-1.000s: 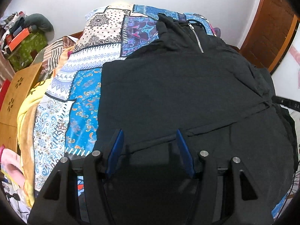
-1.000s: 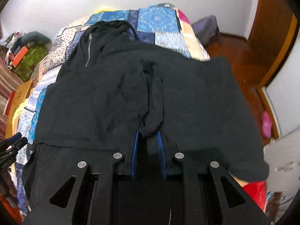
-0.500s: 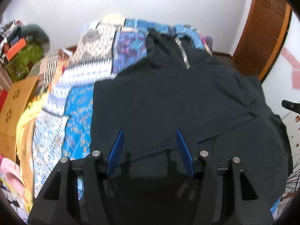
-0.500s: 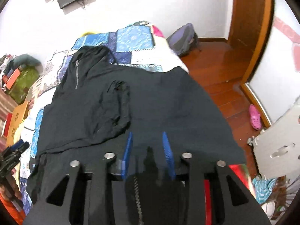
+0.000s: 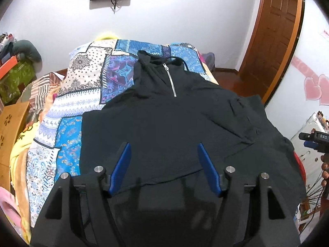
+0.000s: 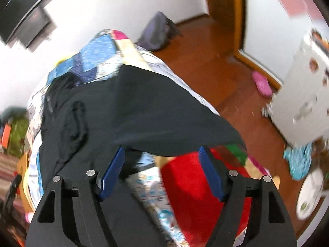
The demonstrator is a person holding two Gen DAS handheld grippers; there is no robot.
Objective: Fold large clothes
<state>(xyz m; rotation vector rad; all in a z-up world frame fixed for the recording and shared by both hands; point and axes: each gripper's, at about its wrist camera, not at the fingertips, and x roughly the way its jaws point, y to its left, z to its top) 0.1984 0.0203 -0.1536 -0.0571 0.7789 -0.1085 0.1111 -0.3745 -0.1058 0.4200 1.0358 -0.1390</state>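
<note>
We see the black hooded garment (image 5: 164, 123) spread flat on the bed (image 5: 67, 140), its hood and silver zipper (image 5: 170, 80) toward twelve o'clock, one sleeve folded across its body at three o'clock. In the right wrist view the garment (image 6: 144, 113) drapes over the bed's edge. Our left tool (image 5: 163, 160) hovers above the cloth, jaws opening, nothing between them. Our right tool (image 6: 162, 160) is likewise released and opening, empty, over the red fabric (image 6: 193, 181) at six o'clock. Beyond lie the wooden floor (image 6: 226, 82) and the door (image 5: 271, 30).
</note>
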